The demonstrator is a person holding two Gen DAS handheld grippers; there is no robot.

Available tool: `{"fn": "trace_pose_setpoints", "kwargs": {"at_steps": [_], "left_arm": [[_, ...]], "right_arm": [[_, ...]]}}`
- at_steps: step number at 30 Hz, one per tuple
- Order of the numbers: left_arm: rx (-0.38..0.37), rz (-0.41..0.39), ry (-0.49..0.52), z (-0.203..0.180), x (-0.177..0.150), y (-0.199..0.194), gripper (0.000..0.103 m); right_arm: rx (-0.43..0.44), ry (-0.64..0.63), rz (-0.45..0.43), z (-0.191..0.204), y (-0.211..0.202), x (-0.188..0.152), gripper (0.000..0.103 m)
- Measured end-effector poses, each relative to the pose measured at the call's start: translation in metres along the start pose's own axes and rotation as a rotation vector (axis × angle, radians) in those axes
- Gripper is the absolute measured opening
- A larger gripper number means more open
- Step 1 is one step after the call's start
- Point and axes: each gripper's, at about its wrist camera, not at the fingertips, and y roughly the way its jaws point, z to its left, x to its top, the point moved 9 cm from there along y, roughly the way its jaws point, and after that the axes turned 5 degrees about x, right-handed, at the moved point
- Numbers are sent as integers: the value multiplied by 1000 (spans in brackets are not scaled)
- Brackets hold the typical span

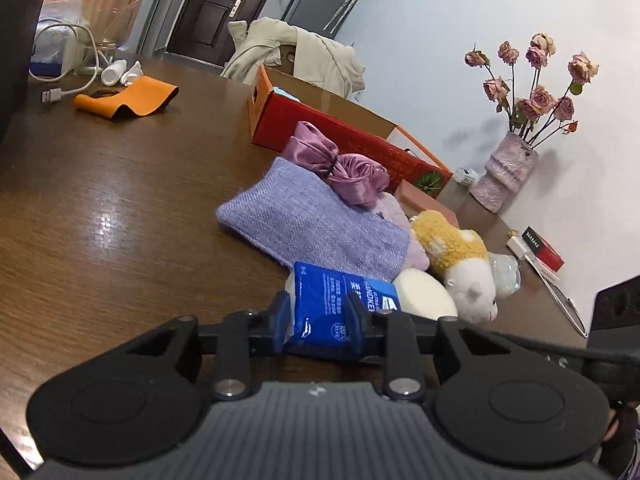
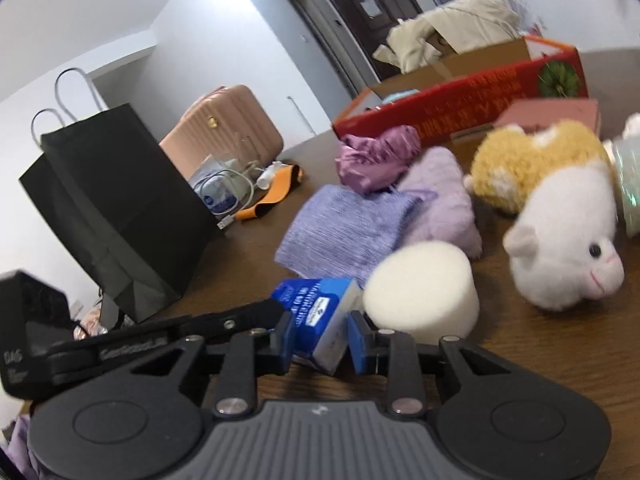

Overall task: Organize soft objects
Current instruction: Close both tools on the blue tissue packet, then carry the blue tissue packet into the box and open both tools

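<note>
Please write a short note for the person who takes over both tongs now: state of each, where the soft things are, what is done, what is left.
Left tongs: shut on the blue tissue pack.
Right tongs: shut on the same pack, from its other end.
On the wooden table: white sponge, plush hamster, lilac knit cloth, purple satin scrunchie, all loose beside the red box.
Done: only the pack is gripped.
Left: every soft thing remains unsorted.
</note>
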Motion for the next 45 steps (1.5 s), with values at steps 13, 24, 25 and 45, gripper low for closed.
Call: {"fn": "trace_pose_setpoints", "kwargs": {"at_steps": [13,24,25,45], "left_arm": [[-34,-57,-2,-49,-9,-49,22],[-115,-149,88,-105,96,-7,22],[-114,-147,93,-108,112,4,22],[159,97,50,-15,227,222,26]], "right_arm": [[27,-52,-83,10,-60,7,23],[35,-61,-188,-15,-75,127,23],[21,-82,-189,-18,-69,149,22],[-50,79,152,-124,169,270,23]]}}
